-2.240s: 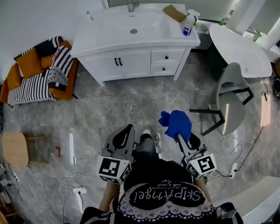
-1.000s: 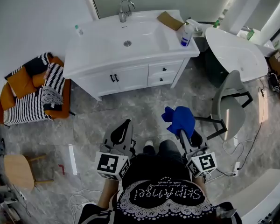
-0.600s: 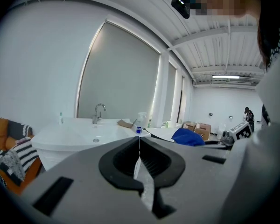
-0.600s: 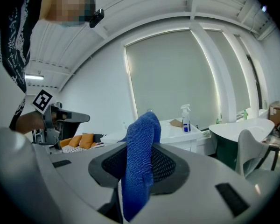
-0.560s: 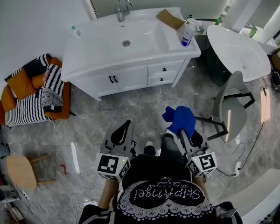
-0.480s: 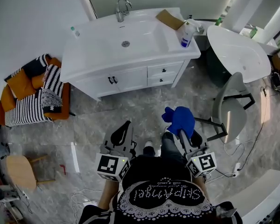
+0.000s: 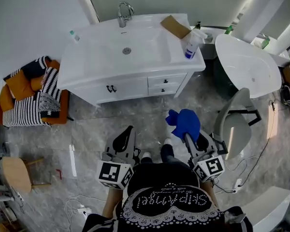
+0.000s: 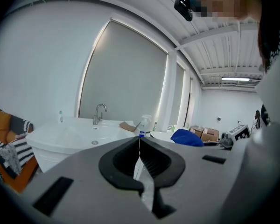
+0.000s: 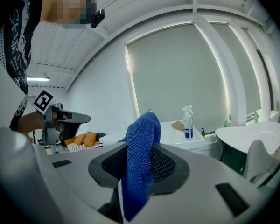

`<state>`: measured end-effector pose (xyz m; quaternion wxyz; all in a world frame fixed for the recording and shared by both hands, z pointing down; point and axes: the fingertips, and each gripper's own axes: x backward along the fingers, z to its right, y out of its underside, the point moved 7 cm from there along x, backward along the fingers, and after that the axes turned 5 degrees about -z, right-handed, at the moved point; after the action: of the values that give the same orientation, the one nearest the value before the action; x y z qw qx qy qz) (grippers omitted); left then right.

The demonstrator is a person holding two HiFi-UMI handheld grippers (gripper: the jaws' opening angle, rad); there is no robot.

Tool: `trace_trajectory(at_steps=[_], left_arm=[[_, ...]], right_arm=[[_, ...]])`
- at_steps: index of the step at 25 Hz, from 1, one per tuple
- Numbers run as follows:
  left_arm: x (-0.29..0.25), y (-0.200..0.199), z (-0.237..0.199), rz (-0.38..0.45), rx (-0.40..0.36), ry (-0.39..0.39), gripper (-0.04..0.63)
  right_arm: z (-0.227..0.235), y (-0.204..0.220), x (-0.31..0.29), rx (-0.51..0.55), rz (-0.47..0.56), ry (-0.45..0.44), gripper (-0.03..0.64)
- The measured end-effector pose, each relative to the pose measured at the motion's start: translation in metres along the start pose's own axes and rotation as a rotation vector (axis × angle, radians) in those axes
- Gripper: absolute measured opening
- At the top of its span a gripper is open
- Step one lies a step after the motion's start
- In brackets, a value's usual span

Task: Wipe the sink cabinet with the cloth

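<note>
Sink cabinet (image 7: 130, 83) now nearer; cloth (image 7: 184, 122) in right hand-held gripper (image 7: 187, 135)

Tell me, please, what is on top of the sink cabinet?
A faucet, a spray bottle, a brown card and a small bottle stand on the sink cabinet; its shut doors hide the inside.

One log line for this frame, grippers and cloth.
right hand-held gripper: shut on blue cloth | left hand-held gripper: shut, empty | sink cabinet: not touched
</note>
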<state>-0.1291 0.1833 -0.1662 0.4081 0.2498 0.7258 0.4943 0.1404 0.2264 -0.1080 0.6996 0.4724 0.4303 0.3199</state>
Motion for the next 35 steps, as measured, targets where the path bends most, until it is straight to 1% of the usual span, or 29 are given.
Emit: trace_trajectory(at_steps=[8,17,22,28,31,35], left_arm=[[-0.039,-0.007,0.025,0.011,0.01,-0.006,0.005],[-0.063,-0.012,0.052,0.02,0.013,-0.039,0.005],[-0.065,-0.01,0.061,0.037,0.019,-0.071,0.005],[-0.062,-0.004,0.065,0.034,0.039,-0.107,0.005],[-0.06,-0.004,0.061,0.04,0.049,-0.121,0.005],[-0.053,-0.004,0.054,0.043,0.057,-0.126,0.005]], right_arm=[[0.047,-0.013,-0.008,-0.021,-0.002,-0.066,0.12],[0.085,-0.013,-0.003,0.035,-0.022,-0.094,0.12],[0.093,-0.017,-0.001,0.057,0.011,-0.136,0.12],[0.101,-0.016,-0.007,0.081,-0.007,-0.158,0.12],[0.1,-0.015,-0.013,0.071,-0.019,-0.167,0.12],[0.094,-0.017,-0.021,0.082,-0.022,-0.17,0.12]])
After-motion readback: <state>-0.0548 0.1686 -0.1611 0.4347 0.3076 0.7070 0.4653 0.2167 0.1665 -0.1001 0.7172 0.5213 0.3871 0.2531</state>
